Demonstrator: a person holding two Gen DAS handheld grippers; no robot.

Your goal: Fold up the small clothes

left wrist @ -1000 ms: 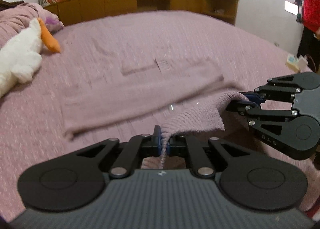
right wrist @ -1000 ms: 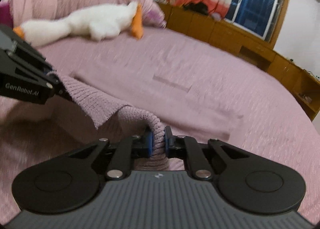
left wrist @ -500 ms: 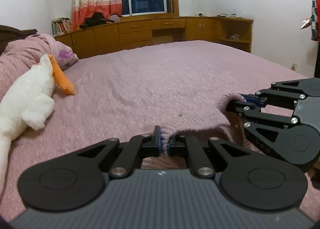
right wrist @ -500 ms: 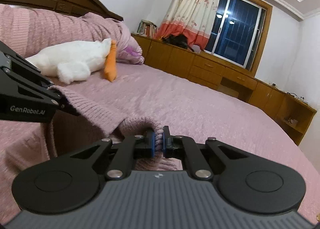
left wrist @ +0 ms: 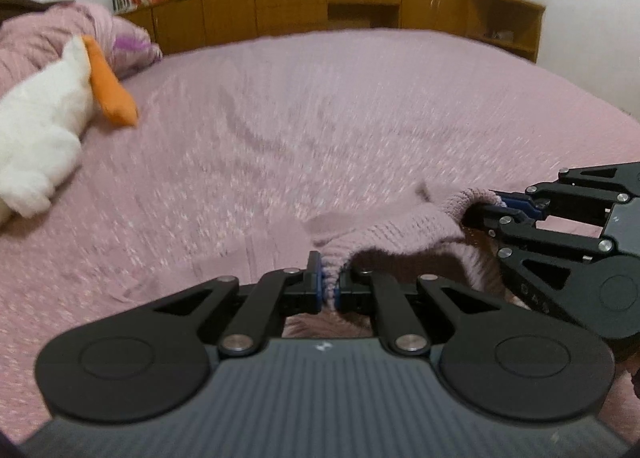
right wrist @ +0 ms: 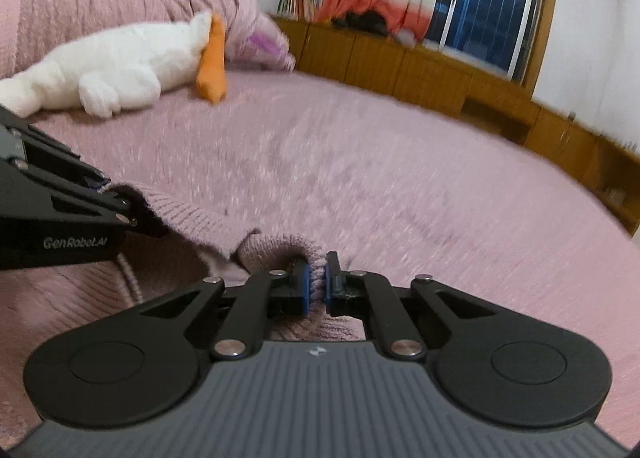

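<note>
Both my tongs pinching one edge of a pink knit garment over the bed

The bed (left wrist: 360,106), under a pink cover, fills both views; wooden cabinets (left wrist: 360,2) run along its far side at 12 o'clock, with a curtained window (right wrist: 488,6) above. A white plush toy (right wrist: 120,62) with an orange beak lies near the pillows, at 10 o'clock in my left view. The pink knit garment (left wrist: 400,234) hangs between my two tools, its ribbed edge stretched from one to the other and sagging a little in between, the rest drooping toward the cover below. My left tongs (left wrist: 329,282) are pressed together on that edge at 6 o'clock; my right tongs (right wrist: 316,282) pinch a bunched fold of it likewise, showing at 3 o'clock in my left view.
</note>
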